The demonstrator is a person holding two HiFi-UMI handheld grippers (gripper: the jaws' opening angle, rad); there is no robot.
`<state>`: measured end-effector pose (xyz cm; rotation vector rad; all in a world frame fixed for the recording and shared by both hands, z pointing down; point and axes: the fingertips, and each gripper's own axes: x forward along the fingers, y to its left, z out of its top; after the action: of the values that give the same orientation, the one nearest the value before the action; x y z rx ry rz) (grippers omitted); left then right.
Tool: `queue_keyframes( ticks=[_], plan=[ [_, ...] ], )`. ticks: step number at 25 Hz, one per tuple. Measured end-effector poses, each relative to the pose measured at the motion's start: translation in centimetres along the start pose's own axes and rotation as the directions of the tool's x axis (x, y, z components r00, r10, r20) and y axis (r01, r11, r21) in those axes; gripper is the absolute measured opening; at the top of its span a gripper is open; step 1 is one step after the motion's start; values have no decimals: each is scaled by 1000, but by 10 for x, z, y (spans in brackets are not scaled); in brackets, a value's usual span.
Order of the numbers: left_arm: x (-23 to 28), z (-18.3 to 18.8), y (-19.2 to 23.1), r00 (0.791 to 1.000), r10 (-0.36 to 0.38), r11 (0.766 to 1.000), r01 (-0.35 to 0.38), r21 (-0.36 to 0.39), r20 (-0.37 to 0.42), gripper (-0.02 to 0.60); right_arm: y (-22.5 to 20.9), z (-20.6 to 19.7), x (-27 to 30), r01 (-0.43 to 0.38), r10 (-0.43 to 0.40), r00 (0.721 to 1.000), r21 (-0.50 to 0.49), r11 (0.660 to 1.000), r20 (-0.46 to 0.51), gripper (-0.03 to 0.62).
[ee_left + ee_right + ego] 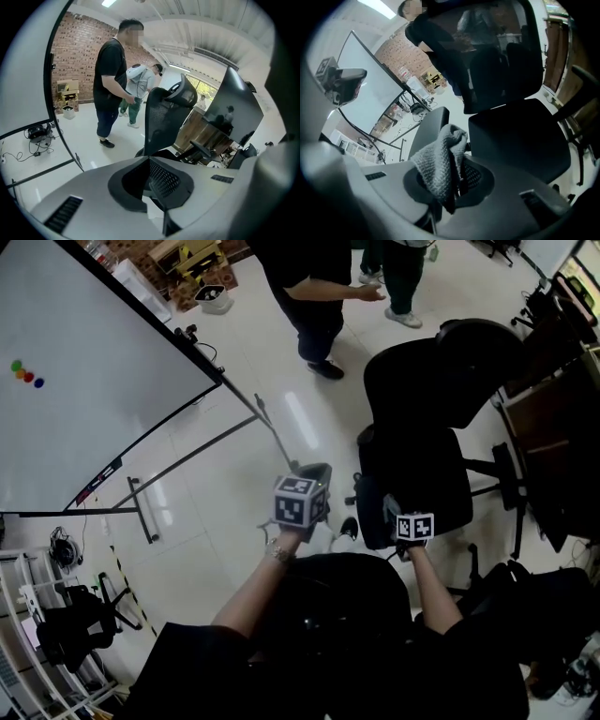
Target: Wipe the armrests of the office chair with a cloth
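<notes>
A black office chair (417,474) with a mesh backrest (441,371) stands just ahead of me. My right gripper (392,510) is shut on a grey knitted cloth (440,164), which bunches up out of the jaws. The cloth hangs at the near end of the chair's left armrest (427,127), beside the seat (520,140); I cannot tell if it touches. My left gripper (317,474) hovers over the floor left of the chair, jaws shut with nothing between them. In the left gripper view the chair's backrest (161,117) rises beyond the left gripper (152,180).
A large whiteboard (84,381) on a metal stand (187,456) fills the left. Two people (314,296) (403,277) stand on the white floor behind the chair. A wooden desk (553,427) is at the right, another chair (75,624) at lower left.
</notes>
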<state>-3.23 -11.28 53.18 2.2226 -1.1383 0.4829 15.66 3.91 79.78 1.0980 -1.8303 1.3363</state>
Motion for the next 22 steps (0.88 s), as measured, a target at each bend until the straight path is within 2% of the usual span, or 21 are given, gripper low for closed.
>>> queue_keyframes(
  ticks=[6, 9, 12, 15, 19, 22],
  plan=[
    [11, 4, -15, 999, -44, 999, 44, 27, -4, 2, 1, -61, -24, 4, -2, 1000, 93, 996, -24, 51],
    [11, 4, -20, 998, -55, 998, 56, 34, -12, 2, 7, -60, -36, 4, -6, 1000, 103, 995, 19, 51],
    [12, 6, -22, 998, -68, 997, 69, 43, -13, 2, 27, -7, -64, 10, -13, 988, 20, 1000, 154, 49],
    [15, 13, -27, 996, -90, 995, 90, 46, -8, 2, 58, 70, -95, 24, 4, 955, -91, 996, 297, 45],
    [20, 18, -43, 991, -130, 989, 130, 73, -9, 2, 95, 144, -113, 14, 34, 929, -125, 992, 370, 40],
    [24, 23, -54, 989, -151, 984, 151, 96, -8, 2, 119, 178, -123, 13, 37, 912, -120, 993, 408, 40]
  ],
)
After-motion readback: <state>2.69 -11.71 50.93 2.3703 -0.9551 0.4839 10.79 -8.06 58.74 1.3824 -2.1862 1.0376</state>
